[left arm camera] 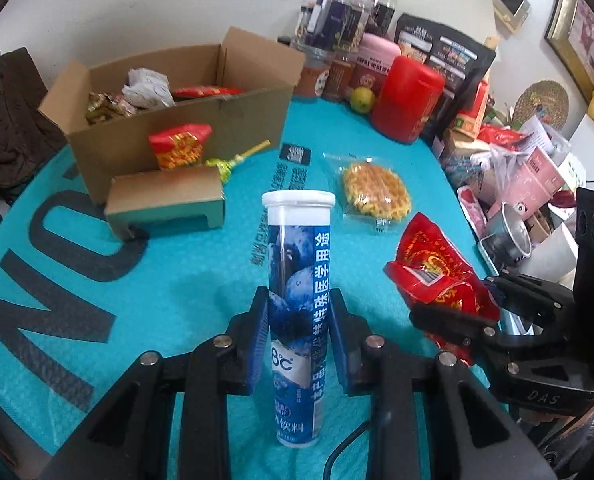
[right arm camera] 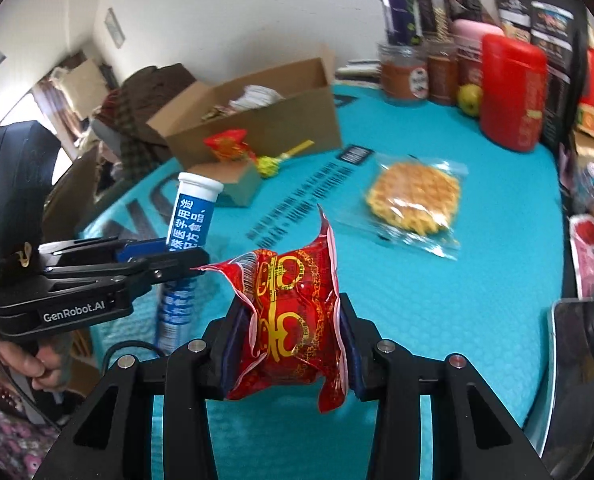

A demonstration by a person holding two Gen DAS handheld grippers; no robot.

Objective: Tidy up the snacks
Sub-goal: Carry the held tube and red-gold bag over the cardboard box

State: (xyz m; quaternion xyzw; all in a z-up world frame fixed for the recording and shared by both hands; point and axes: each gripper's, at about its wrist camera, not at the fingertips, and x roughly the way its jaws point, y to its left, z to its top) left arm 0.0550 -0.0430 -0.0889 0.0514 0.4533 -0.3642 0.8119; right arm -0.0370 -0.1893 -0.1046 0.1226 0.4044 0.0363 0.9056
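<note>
Gripping a tall blue-and-white plastic tube with a white cap [left arm camera: 299, 312], the left gripper [left arm camera: 299, 336] is clamping it upright above the teal tablecloth [left arm camera: 169, 280]. The right gripper [right arm camera: 293, 344] is pinching a crinkled red-and-gold foil snack packet [right arm camera: 289, 320], both probably heading for the open brown cardboard box [left arm camera: 185, 128] already holding snacks.

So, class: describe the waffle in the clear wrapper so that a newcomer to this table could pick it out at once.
Start at the turquoise mat covering the table, then find the tall red canister at its far edge. Nearer than that canister, lying flat on open mat, is the waffle. It is the only golden, grid-patterned round in a see-through wrapper; the other loose packets are red foil.
</note>
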